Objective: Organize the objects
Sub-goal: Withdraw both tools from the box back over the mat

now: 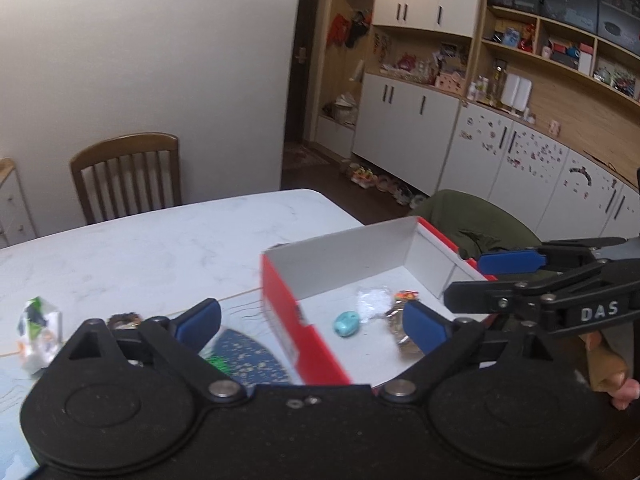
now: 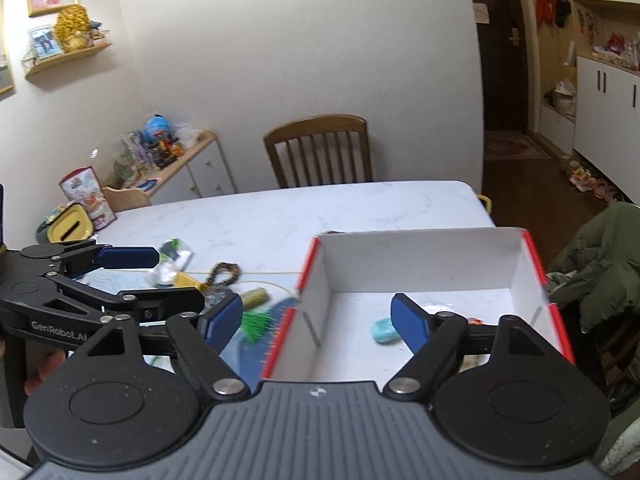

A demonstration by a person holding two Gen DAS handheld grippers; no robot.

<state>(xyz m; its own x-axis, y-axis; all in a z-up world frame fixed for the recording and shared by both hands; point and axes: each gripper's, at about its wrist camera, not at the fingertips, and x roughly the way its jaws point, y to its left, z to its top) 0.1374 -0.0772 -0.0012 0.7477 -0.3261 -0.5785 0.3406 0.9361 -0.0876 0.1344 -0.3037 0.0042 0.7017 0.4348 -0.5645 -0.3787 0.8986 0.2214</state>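
A red shoebox with a white inside [image 1: 348,264] [image 2: 420,260] stands on the white marble table [image 1: 160,240]. In it lie a turquoise lump [image 1: 346,323] [image 2: 384,331], a clear crinkly packet [image 1: 372,300] and an orange-brown packet [image 1: 404,320]. My left gripper [image 1: 311,326] [image 2: 156,280] is open and straddles the box's near left wall. My right gripper [image 2: 318,322] [image 1: 492,280] is open over the box's near left corner and holds nothing. Left of the box lie a bead bracelet [image 2: 225,273] [image 1: 124,319], a green tassel [image 2: 256,324], a dark blue gold-dotted fan [image 1: 248,356], an olive spool [image 2: 256,297] and a white-green packet [image 1: 38,328] [image 2: 176,256].
A wooden chair [image 2: 320,148] stands at the table's far side. A green jacket [image 2: 600,248] hangs over a chair at the right. A yellow-lidded container [image 2: 70,228] and a printed tin [image 2: 86,196] sit at the table's far left corner. Cupboards [image 1: 420,112] line the back right wall.
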